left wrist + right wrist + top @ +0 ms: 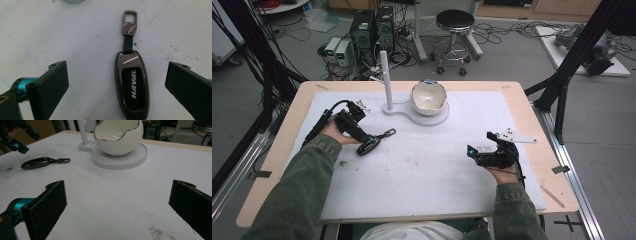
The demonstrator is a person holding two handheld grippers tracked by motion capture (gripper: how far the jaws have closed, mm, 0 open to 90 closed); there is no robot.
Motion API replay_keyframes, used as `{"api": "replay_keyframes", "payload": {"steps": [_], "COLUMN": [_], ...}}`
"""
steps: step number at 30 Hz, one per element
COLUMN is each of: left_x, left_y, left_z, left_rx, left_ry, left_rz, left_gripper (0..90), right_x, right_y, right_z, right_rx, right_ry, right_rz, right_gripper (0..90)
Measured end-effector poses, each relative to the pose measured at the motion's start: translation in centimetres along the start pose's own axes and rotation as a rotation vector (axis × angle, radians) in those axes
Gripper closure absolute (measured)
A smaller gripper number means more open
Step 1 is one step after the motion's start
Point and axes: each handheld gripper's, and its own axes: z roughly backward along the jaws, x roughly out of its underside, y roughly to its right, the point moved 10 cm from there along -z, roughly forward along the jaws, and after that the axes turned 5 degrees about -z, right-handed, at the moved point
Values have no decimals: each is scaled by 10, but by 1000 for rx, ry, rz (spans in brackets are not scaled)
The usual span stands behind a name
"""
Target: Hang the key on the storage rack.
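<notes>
- Black jaws of the left gripper (117,85) are seen spread wide in the left gripper view, one on each side of a dark key fob (131,85) that lies flat on the white mat (75,37), touched by neither jaw.
- Lengthwise, the key fob is aligned with the line of sight of that view, its body close to the camera and its strap and metal clip (130,17) pointing away; the jaws are thus set across its narrow width, which is judged to suit a closing grasp.
- From the high view, the key fob (374,142) is placed toward the left edge of the mat (432,175), just under the left gripper (362,135), well apart from the right gripper (492,155) near the right edge.
- Jaws of the right gripper (117,207) are likewise held wide and empty over bare mat.
- An egg-shaped white bowl (428,96) is shown on a white stand (432,117) toward the far edge, beside an upright post (386,80).
</notes>
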Motion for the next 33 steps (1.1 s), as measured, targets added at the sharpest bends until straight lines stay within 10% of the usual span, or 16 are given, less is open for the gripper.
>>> {"api": "replay_keyframes", "payload": {"steps": [14, 33], "left_x": [-14, -13], "left_y": [3, 2], "left_z": [-32, -55], "left_rx": [92, 120], "left_ry": [-153, -224], "left_rz": [-57, -47], "left_gripper": [85, 206], "right_x": [-1, 3], "right_y": [1, 2], "right_z": [2, 2], "right_rx": [-1, 3], "right_ry": [4, -10], "right_rz": [-10, -2], "right_gripper": [4, 5]}}
